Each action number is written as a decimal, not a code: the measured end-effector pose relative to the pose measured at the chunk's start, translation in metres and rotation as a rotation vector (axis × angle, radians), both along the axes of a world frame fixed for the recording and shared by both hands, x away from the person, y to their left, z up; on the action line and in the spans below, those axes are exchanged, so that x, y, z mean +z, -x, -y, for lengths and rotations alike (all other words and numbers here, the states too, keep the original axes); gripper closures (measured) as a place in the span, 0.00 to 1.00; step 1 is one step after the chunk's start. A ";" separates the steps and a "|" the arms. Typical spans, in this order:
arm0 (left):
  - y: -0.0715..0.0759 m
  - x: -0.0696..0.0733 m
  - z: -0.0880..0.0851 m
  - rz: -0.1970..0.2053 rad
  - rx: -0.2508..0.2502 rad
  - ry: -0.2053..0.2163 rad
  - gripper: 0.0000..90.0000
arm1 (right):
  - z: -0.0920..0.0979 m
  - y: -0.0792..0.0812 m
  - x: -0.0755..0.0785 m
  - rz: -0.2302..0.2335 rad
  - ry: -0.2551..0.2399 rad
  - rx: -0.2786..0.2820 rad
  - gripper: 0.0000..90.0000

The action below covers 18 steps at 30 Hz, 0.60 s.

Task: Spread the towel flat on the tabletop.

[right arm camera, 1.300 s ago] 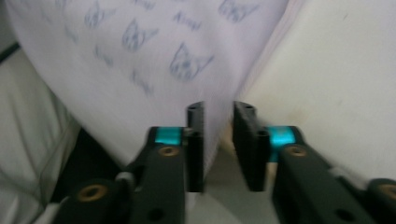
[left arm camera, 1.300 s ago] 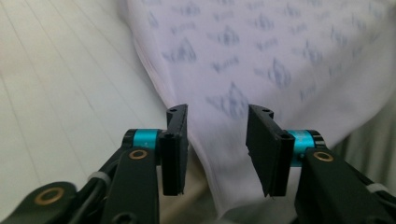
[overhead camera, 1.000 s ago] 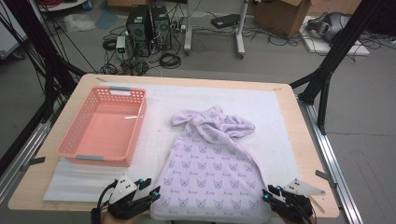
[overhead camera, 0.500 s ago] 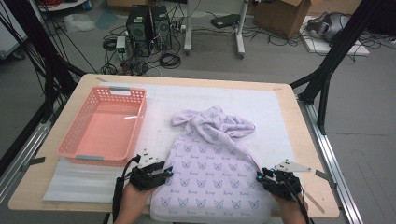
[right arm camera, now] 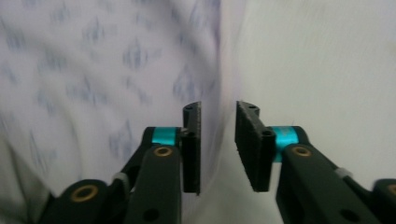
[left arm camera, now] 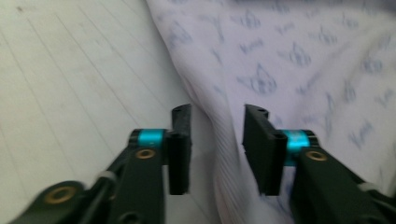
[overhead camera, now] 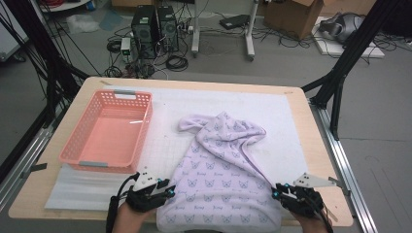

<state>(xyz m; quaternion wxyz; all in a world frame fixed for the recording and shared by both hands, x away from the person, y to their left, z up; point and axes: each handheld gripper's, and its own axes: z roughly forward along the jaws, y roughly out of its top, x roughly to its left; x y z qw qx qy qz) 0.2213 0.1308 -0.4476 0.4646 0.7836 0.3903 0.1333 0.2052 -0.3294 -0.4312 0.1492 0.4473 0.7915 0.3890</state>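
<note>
High view has your left claw and right claw both parted, straddling opposite side edges of the lilac garment on the desk.

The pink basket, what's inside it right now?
Nothing can be seen inside the pink basket: in the high view its bare floor shows through, with only a light glare. The strip of floor just behind the near wall is partly hidden by that wall.

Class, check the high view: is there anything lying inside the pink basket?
No. The pink basket shows only its bare floor, while the lilac cloth lies on the white mat beside it.
</note>
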 end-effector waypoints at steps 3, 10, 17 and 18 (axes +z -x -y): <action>-0.010 0.006 -0.002 0.040 0.015 0.044 0.61 | -0.004 -0.017 0.010 0.057 -0.025 -0.032 0.74; -0.032 0.006 -0.002 0.061 0.037 0.073 0.58 | -0.043 -0.077 0.005 0.072 0.016 -0.020 0.75; -0.033 0.001 -0.002 0.049 0.027 0.073 0.59 | -0.079 -0.111 -0.010 0.044 0.175 0.014 0.85; -0.033 0.001 -0.002 0.050 0.029 0.073 0.59 | -0.078 -0.111 -0.009 0.052 0.196 0.004 0.92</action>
